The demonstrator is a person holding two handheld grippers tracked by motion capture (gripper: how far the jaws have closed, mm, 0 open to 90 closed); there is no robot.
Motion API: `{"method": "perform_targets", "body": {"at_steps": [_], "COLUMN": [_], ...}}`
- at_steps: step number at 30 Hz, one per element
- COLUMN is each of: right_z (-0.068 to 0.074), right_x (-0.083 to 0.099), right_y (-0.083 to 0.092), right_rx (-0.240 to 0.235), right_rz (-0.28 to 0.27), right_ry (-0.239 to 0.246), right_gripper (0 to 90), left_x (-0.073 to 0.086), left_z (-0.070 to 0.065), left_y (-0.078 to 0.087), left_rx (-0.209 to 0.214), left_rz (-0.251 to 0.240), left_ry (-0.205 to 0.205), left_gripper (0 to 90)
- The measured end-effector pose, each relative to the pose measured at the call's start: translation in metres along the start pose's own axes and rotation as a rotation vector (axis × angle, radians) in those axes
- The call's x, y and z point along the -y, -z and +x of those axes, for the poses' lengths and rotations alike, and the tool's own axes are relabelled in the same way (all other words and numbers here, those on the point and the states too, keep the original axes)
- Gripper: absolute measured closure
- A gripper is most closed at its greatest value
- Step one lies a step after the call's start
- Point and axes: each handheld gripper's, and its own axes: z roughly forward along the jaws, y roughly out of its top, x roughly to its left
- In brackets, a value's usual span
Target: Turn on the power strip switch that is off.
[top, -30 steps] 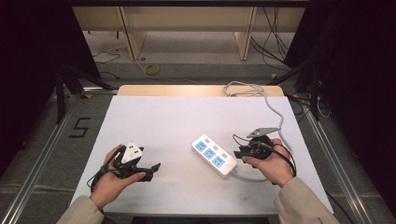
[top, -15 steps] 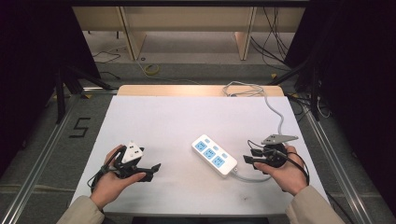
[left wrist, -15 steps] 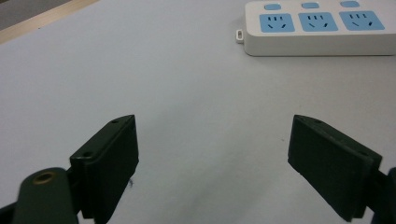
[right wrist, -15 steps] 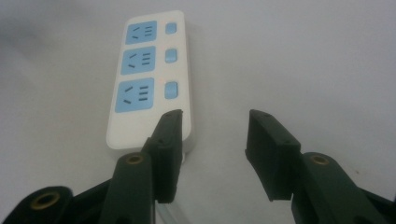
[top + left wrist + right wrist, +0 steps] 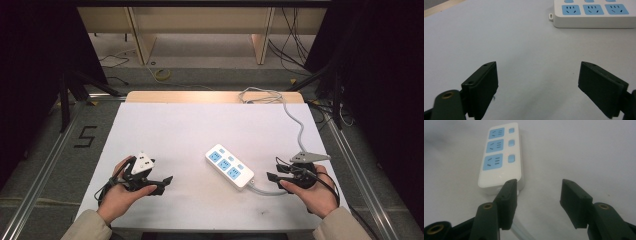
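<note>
While the white counter (image 5: 200, 130) lies mostly bare, the power strip (image 5: 229, 166) sits on its near-right part, slanted, three blue sockets up, its grey cord (image 5: 300, 125) running off the far-right edge to the floor.

Change noted: a second ago the right gripper (image 5: 272, 175) was right at the strip's near end, by the cord exit; now it stands just clear of that end, drawn back toward the right edge. Its jaws have just been opening and now stand spread with nothing between them. In the right gripper view the strip (image 5: 500, 157) lies just ahead of the left jaw, apart from it. Judgement: the strip has been let go and set in place; the placing step looks finished.

Left gripper (image 5: 167, 181), near-left of the counter, unmoved, jaws spread and empty; the strip's side (image 5: 594, 15) shows well ahead in its view.

Room: wide bare surface on the far and left sides. Right gripper is near the right edge, with the cord looping beside it — snag risk on withdrawal.
</note>
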Motion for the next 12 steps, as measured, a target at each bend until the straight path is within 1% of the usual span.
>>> {"method": "perform_targets", "body": {"at_steps": [6,12], "right_z": [-0.0009,-0.0003], "right_x": [0.0036,0.0035], "right_y": [0.0000,0.0017], "right_rx": [-0.020,-0.017], "right_rz": [-0.005,-0.027], "right_ry": [0.008,0.027], "right_gripper": [44.2,42.1], "left_x": [0.0013,0.0011], "left_z": [0.0012,0.0002], "left_y": [0.0003,-0.0011], "left_rx": [0.000,0.009], "left_rz": [0.003,0.011], "left_ry": [0.000,-0.004], "left_gripper": [15.8,15.6]}}
